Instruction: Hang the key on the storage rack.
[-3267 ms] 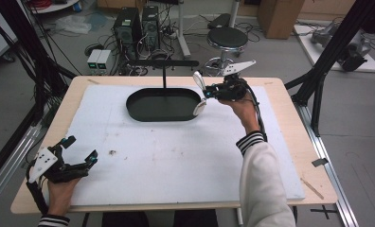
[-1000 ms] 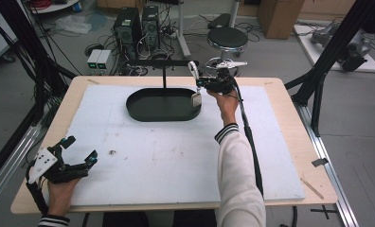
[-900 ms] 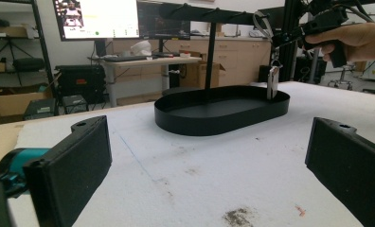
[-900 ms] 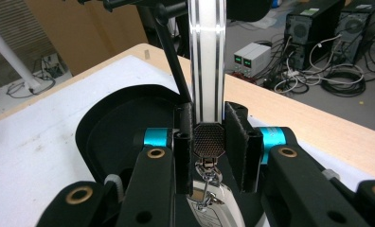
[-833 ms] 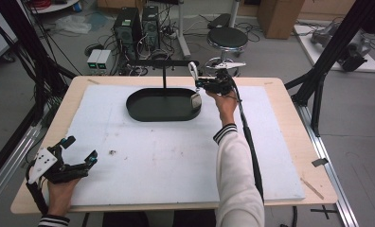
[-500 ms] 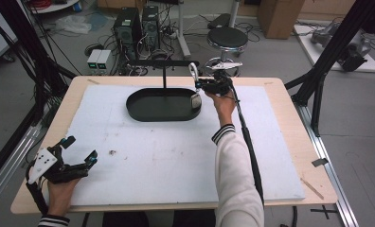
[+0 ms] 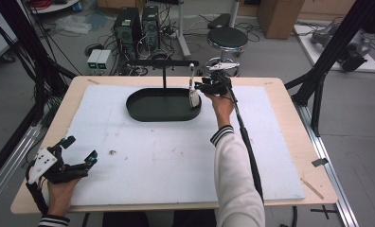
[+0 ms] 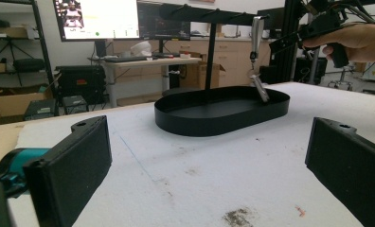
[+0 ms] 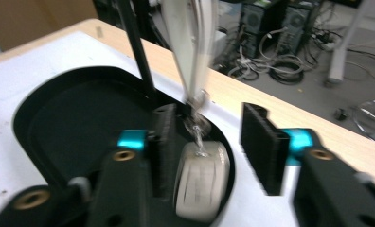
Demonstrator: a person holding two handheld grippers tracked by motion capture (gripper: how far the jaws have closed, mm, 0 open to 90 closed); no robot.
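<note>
- The black stand (image 7: 163, 63) rises from the black oval tray (image 7: 147, 111) at the far side of the white mat (image 7: 166, 156), so whatever hangs from its crossbar dangles over the tray and would drop into it rather than onto the mat
- The white keychain (image 7: 193, 92) hangs by its strap from the right end of the crossbar, its lower piece resting tilted against the tray's right inner wall; judged from this, the hanging is done
- The right gripper (image 7: 200, 88) sits at that end of the bar; its jaws have just been opening and stand apart on either side of the keychain (image 9: 202, 182), the pads off it, so the piece is let go
- The left gripper (image 7: 79, 151) rests at the mat's near left corner, well apart, jaws spread wide and empty, out of the way
</note>
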